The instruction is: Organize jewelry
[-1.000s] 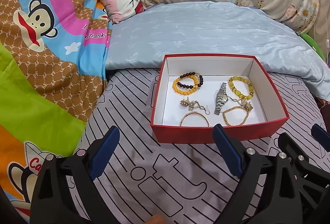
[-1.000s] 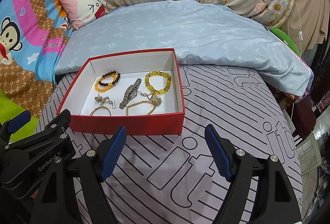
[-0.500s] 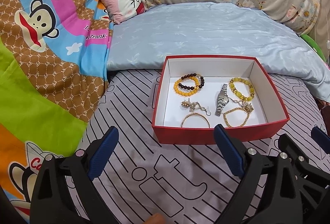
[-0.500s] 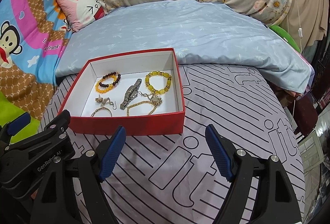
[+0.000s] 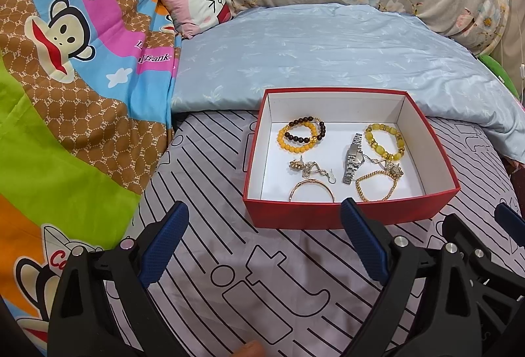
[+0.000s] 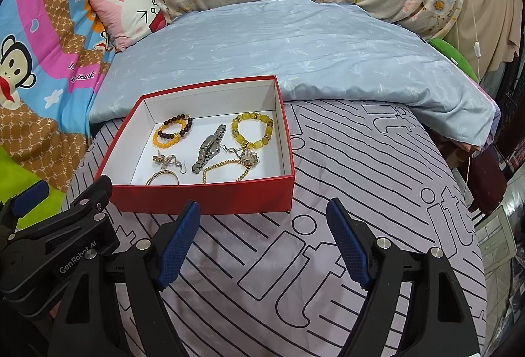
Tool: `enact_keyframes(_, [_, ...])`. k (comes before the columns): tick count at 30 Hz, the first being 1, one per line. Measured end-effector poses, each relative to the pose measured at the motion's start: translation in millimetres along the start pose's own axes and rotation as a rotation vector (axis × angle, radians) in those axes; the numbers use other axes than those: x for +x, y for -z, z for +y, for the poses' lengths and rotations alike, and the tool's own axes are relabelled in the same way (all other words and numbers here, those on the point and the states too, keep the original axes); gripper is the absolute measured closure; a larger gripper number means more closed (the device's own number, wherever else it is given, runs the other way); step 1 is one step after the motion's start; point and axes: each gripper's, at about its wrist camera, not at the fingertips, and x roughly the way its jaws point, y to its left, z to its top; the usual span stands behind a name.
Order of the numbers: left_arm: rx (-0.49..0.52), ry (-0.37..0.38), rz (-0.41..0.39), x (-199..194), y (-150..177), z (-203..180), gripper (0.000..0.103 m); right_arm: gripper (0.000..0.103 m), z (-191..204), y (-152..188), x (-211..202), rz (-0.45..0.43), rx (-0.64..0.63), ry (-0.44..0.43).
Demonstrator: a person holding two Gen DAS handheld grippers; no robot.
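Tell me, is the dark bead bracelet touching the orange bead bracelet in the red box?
Touching. The left wrist view shows the dark bead bracelet lying across the orange bead bracelet, their loops overlapping with no gap; the right wrist view agrees.

Bright, even light, soft shadows, sharp focus, heavy fisheye bending with dark corners.

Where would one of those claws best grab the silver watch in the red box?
Probably across the narrow band, just off the case, coming straight down from above. The silver watch lies flat and stretched out on the floor of the red box, whose walls block any sideways approach. A thin chain touches its side near the yellow bead bracelet, so the end nearest the front wall looks freer.
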Motion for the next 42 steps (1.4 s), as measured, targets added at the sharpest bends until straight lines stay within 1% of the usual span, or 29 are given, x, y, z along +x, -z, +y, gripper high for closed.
enact_keyframes(9, [-0.002,-0.006,0.000,-2.2,0.1,0.7,0.010,0.026,-0.3,0.0,0.0,-0.001,0.000,-0.001])
enact_keyframes(42, [0.003,-0.011,0.006,-5.1,3.2,0.5,0.009,0.026,-2.2,0.7,-1.4,0.002,0.002,0.003])
